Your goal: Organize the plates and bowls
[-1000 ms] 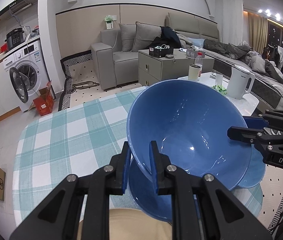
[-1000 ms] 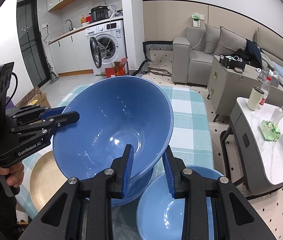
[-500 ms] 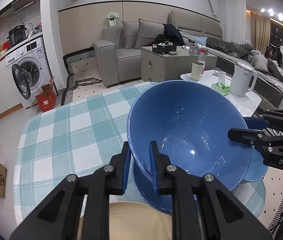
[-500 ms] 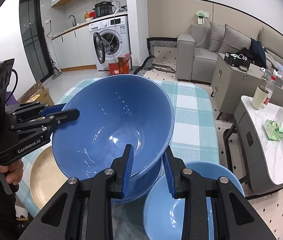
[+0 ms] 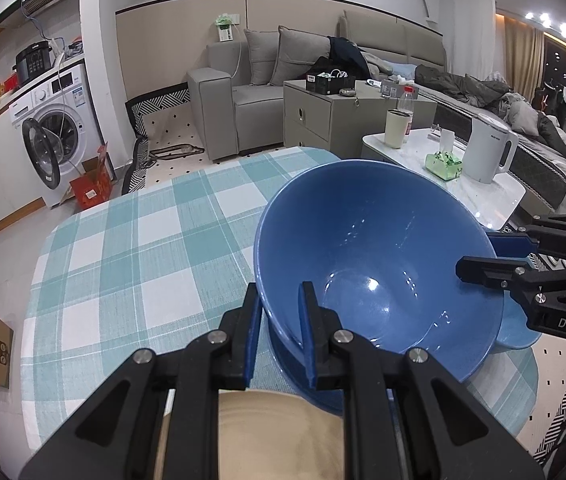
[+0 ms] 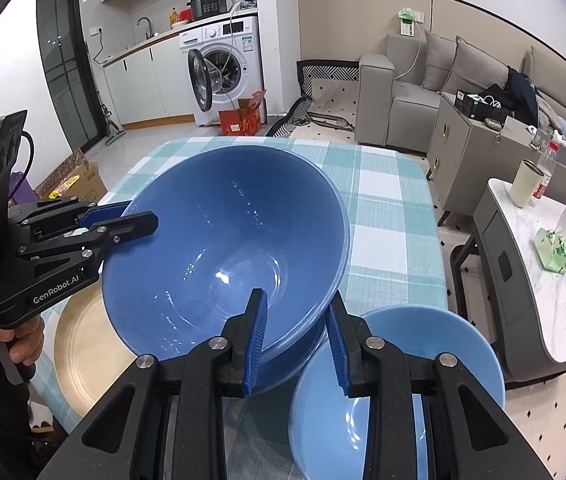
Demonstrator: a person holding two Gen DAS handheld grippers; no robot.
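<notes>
Grippers (image 5: 279, 332) over checked tablecloth (image 5: 131, 248), living room.

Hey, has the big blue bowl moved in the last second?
Yes, slightly: the big blue bowl has drawn closer to the light blue bowl, probably lowering.

A glossy dark blue bowl (image 6: 223, 248) sits tilted over another blue dish, between a tan plate (image 6: 87, 352) and a light blue bowl (image 6: 395, 384).

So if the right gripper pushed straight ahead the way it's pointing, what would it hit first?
The right gripper already straddles the rim of the dark blue bowl, so pushing on would drive that bowl's wall deeper between its fingers. Beyond it the left gripper grips the opposite rim.
</notes>
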